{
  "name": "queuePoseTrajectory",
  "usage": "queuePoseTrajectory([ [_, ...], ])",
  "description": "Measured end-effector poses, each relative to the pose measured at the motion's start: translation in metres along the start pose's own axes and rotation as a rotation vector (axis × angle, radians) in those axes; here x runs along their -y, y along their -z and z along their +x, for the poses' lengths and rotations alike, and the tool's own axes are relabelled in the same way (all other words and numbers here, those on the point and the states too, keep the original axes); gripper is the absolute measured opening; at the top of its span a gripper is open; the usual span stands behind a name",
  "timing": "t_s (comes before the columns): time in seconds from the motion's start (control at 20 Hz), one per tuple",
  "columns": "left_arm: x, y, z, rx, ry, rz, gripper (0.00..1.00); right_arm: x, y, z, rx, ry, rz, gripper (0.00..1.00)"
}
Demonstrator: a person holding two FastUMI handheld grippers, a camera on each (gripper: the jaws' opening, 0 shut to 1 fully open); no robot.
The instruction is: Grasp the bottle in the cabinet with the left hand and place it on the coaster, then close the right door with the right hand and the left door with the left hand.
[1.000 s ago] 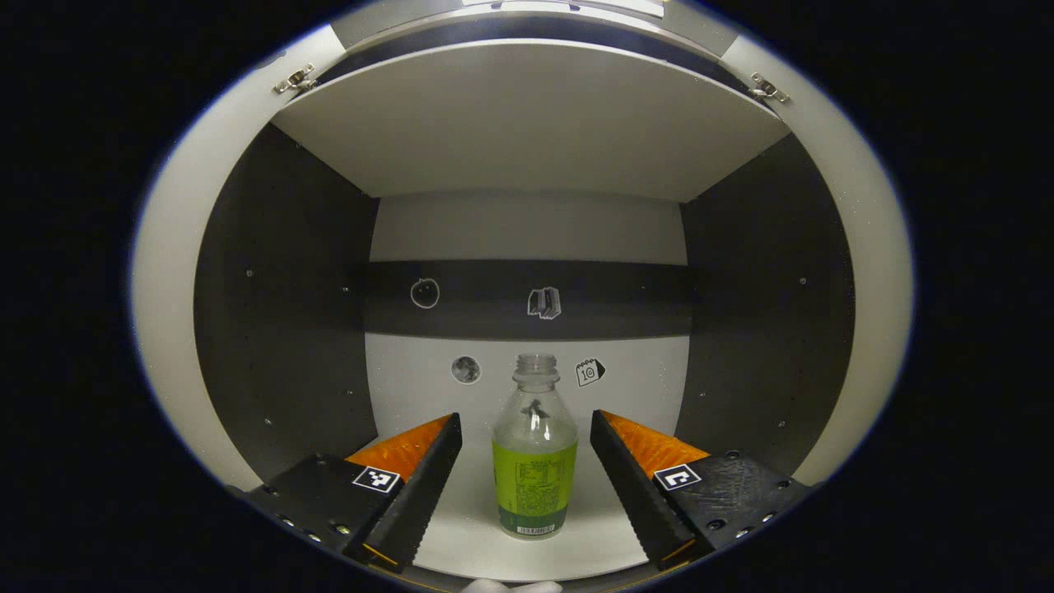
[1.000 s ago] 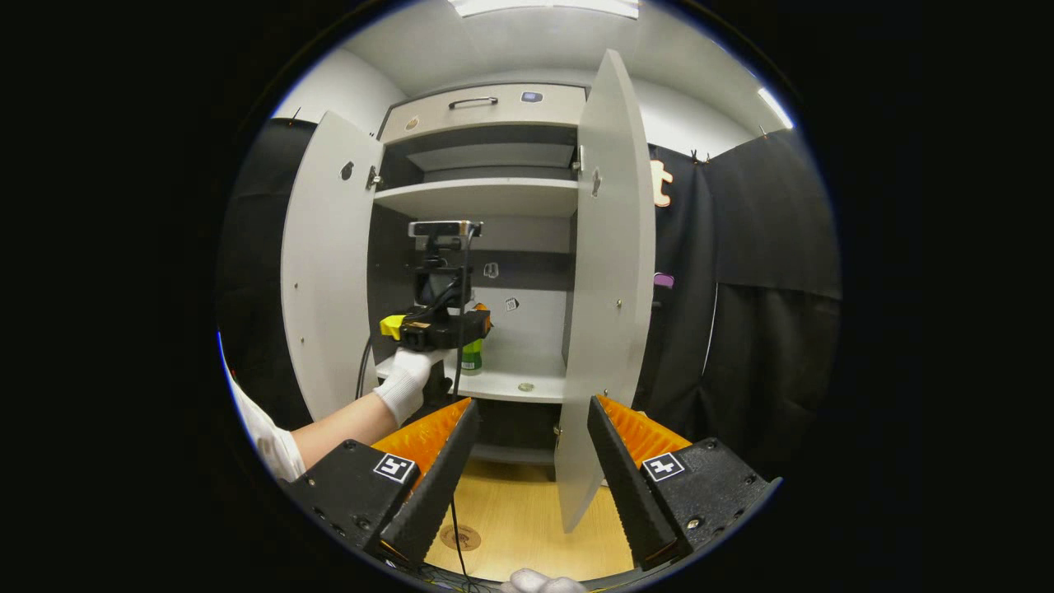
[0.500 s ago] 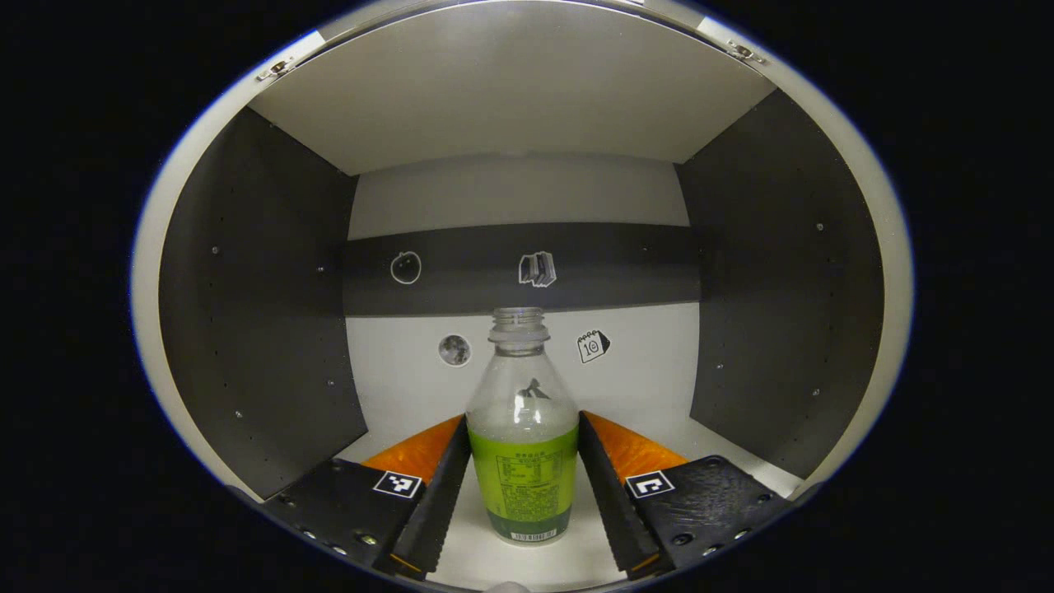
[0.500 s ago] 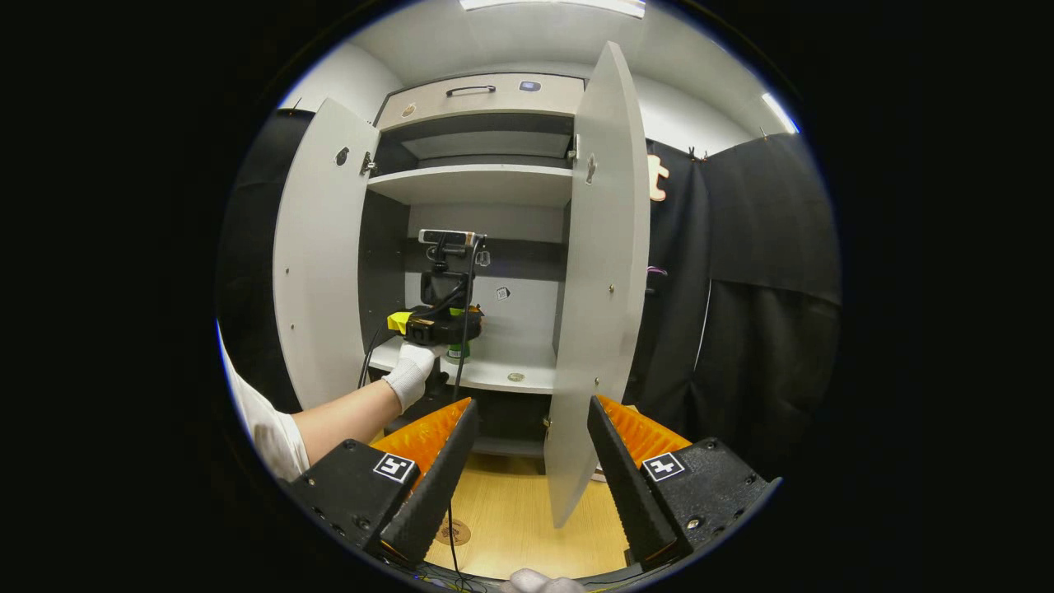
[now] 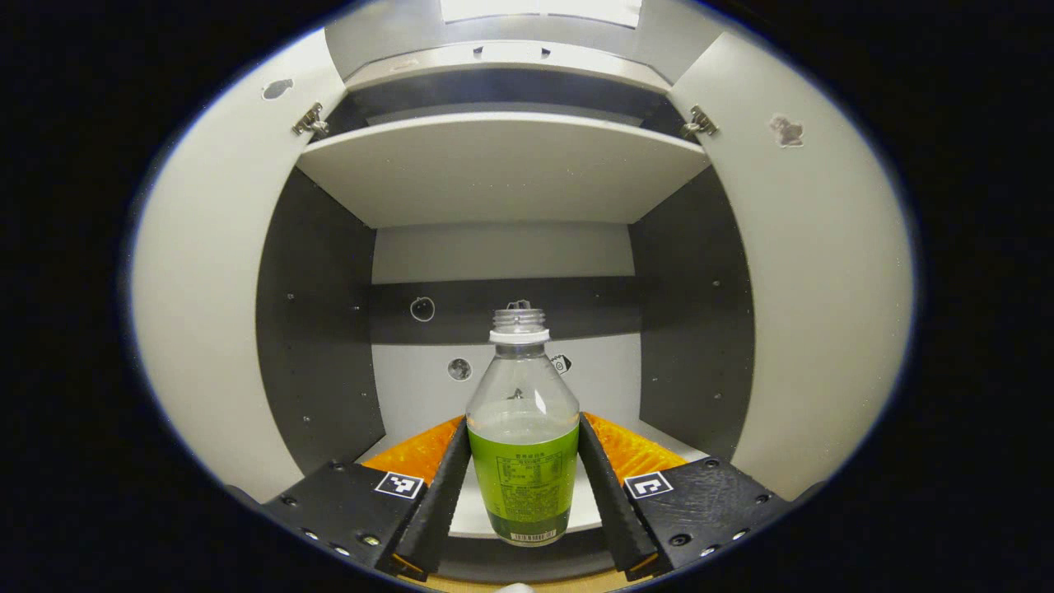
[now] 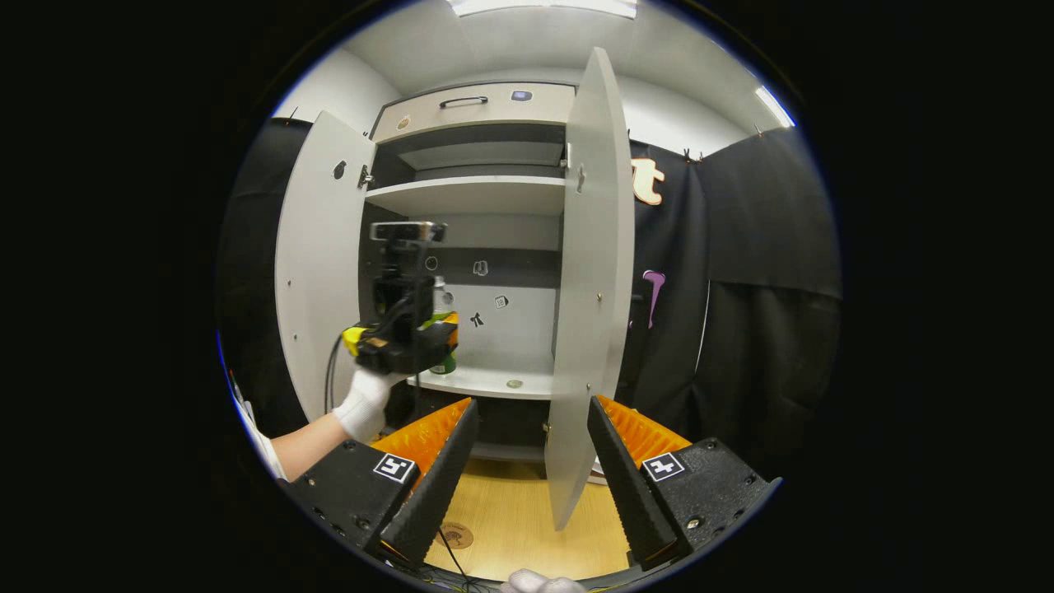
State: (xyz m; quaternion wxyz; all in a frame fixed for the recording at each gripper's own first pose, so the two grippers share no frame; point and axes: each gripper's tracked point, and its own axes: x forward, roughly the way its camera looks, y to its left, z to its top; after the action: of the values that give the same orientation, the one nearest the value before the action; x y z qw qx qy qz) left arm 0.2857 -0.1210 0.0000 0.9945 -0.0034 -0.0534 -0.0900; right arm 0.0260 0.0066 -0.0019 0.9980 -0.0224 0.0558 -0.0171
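The left tongs [image 5: 523,486] are clamping the green-labelled bottle [image 5: 523,445] at its label band, both fingers pressing its sides. The bottle is standing upright between them, its base hanging at the front edge of the lower shelf [image 5: 576,515]; I cannot tell whether it is touching the shelf. To do this step well, the carry probably calls for keeping the uncapped bottle vertical, since liquid is sitting high inside, and for steering between the 2 open doors. A small round thing on the shelf [image 6: 515,383] may be the coaster, though it is too small to tell.

The right tongs [image 6: 527,486] are holding wide and empty, pointing at the right door [image 6: 589,313], which is standing edge-on. The left door [image 6: 317,272] is swinging wide too. Wooden flooring [image 6: 510,527] is lying below the cabinet.
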Motion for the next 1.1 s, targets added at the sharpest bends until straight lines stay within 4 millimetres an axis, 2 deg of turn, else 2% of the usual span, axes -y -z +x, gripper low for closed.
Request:
queuePoseTrajectory([
  [0.1, 0.008, -0.001, -0.038, 0.001, 0.02, 0.002, 0.73, 0.001, 0.009, -0.004, -0.015, -0.01, 0.004, 0.82],
  [0.3, 0.018, 0.023, -0.096, -0.035, 0.041, -0.008, 0.73, 0.006, 0.021, -0.012, -0.03, -0.017, 0.016, 0.82],
  [0.4, 0.02, 0.043, -0.122, -0.063, 0.043, 0.014, 0.73, 0.009, 0.026, -0.016, -0.034, -0.015, 0.017, 0.82],
  [0.5, 0.03, 0.067, -0.144, -0.083, 0.077, 0.035, 0.73, 0.016, 0.032, -0.018, -0.041, -0.01, 0.018, 0.82],
  [0.55, 0.035, 0.079, -0.154, -0.088, 0.096, 0.043, 0.77, 0.02, 0.035, -0.02, -0.047, -0.006, 0.025, 0.82],
  [0.6, 0.04, 0.091, -0.164, -0.097, 0.115, 0.044, 0.73, 0.024, 0.038, -0.021, -0.052, 0.001, 0.029, 0.82],
  [0.75, 0.055, 0.136, -0.191, -0.137, 0.167, 0.027, 0.73, 0.036, 0.047, -0.023, -0.074, 0.026, 0.031, 0.82],
  [0.95, 0.074, 0.186, -0.219, -0.142, 0.243, 0.01, 0.73, 0.049, 0.059, -0.027, -0.103, 0.054, 0.015, 0.82],
  [1.1, 0.085, 0.22, -0.231, -0.147, 0.287, -0.016, 0.74, 0.053, 0.064, -0.031, -0.117, 0.067, 0.017, 0.82],
])
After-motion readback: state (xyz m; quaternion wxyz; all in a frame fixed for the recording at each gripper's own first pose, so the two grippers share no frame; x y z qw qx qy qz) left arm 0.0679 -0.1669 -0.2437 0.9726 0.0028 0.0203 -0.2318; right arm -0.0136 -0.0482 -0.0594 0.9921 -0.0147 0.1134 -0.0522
